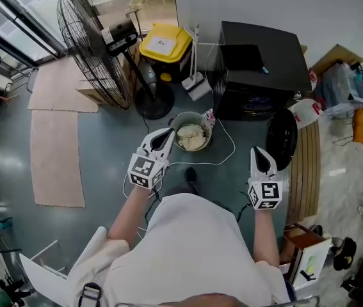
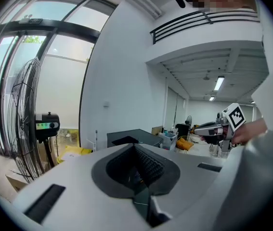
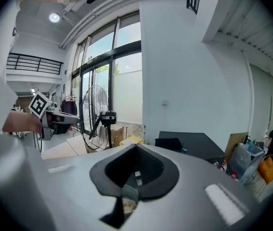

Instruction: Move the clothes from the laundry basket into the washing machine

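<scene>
**Grippers poised by the basket, nothing picked**

The clothes [image 1: 191,137] lie heaped in the basket [image 1: 176,121] on the floor. The washer [image 1: 261,66] stands just behind the basket, its door [image 1: 281,138] open to the basket's right, ready for loading. The left gripper [image 1: 166,135] hovers at the basket's left rim and the right gripper [image 1: 258,153] to its right. Both jaws are closed and empty, probably ahead of a first reach.

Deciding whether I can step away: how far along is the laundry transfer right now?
Done: no loading visible. The pale crumpled clothes sit in the small round grey basket, and the round door of the black front-loading washing machine appears swung open. In hand: nothing. The left gripper and right gripper look shut and empty. Left: grabbing and loading every item.
</scene>
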Tool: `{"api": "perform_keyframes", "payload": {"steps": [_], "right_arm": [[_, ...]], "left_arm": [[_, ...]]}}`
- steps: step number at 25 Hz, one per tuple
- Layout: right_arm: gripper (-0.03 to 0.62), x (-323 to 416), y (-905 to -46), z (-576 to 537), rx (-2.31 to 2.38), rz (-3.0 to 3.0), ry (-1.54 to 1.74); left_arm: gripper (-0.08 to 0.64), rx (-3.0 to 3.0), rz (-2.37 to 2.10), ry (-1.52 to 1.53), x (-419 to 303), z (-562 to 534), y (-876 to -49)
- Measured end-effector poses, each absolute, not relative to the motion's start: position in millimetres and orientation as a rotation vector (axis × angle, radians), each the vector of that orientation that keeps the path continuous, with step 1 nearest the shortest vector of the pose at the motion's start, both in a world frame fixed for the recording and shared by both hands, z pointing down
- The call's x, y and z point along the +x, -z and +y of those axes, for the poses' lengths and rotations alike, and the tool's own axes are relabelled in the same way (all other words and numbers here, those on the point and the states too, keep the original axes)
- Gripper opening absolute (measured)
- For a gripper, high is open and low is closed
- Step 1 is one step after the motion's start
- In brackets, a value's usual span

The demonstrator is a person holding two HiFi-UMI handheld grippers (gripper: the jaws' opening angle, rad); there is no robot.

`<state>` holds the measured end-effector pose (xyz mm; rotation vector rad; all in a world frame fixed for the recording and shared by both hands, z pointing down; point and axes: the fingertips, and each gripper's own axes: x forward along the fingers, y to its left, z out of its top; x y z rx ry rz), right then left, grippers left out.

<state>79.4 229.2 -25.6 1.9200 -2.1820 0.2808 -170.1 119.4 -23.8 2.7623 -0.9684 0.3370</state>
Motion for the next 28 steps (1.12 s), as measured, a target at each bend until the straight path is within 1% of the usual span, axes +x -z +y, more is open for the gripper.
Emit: {"api": "perform_keyframes", "payload": {"steps": [6, 11, 21, 28], "right_arm": [[0.011, 72.2, 22.9, 179.8, 1.900, -2.176, -0.264], [0.011, 66.2, 19.9, 160.7, 1.891, -2.175, -0.266], [0.011, 81.3, 18.8, 129.4, 1.855, -2.195, -0.280], [0.011, 103.2, 18.2, 92.4, 1.751, -2.268, -0.247]], "left_arm": [[0.006, 2.765, -0.937, -0.333, -168.0, 72.8, 16.0], [0.006, 2.751, -0.926, -0.344, -169.5, 57.4, 9.2], [0.006, 2.730, -0.953, -0.352, -158.2, 36.8, 6.8], [0.006, 2.687, -1.066, -0.333, -142.9, 22.2, 6.1]]}}
